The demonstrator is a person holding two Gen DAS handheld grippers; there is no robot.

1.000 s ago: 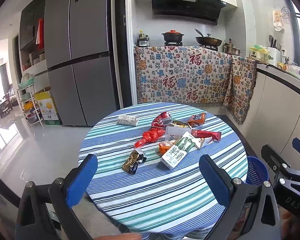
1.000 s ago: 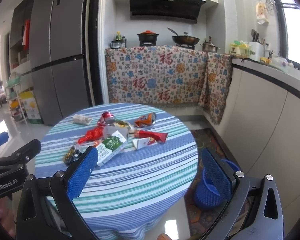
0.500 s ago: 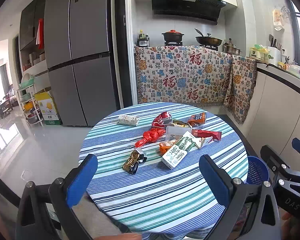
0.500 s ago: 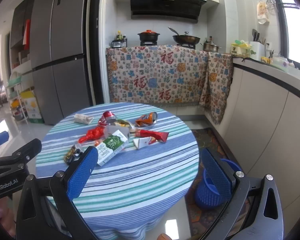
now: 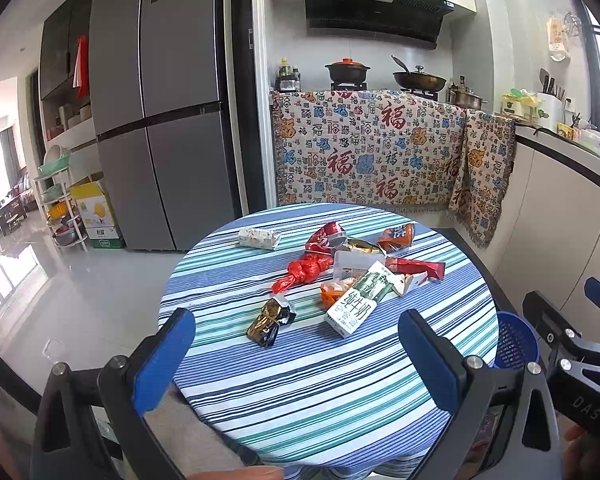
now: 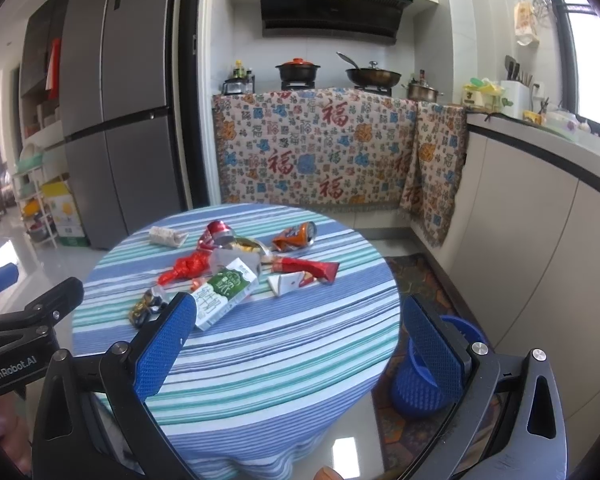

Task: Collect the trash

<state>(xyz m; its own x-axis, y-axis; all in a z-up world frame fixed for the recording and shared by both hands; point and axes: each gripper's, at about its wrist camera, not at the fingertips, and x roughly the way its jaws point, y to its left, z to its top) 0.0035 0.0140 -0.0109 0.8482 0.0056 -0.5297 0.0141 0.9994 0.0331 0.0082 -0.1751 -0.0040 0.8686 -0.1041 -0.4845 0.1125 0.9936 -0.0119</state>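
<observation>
1. A round table (image 5: 332, 392) draped in a blue, teal and white striped cloth stands in a home kitchen, with a scatter of trash lying across its far half.

2. The left gripper (image 5: 296, 354) hovers above the near edge of the table, its blue-padded fingers spread wide apart and holding nothing.

3. The right gripper (image 6: 300, 344) hangs at the table's right side, its jaws likewise wide apart and empty; the left tool shows at the left edge of its camera view.

4. A green-and-white milk carton (image 5: 359, 300) lies on its side nearest the grippers, touching a crumpled orange wrapper (image 5: 334, 290) at its left.

5. A dark, gold-printed wrapper (image 5: 270, 320) lies alone to the left of the carton, near the left gripper's left finger.

6. A knotted red plastic bag (image 5: 304, 272) stretches across the middle of the pile, with a crushed red can (image 5: 326, 236) just behind it.

7. A long red snack packet (image 5: 416, 267) and a crushed orange can (image 5: 398, 236) lie on the right side; a white paper-wrapped bundle (image 5: 259, 238) sits apart at the far left.

8. A blue plastic basket (image 6: 424, 376) stands on the floor just beside the table, on its right.

9. Behind, a grey refrigerator (image 5: 160, 120) stands left of a counter hung with a patterned cloth (image 5: 364, 156).
</observation>
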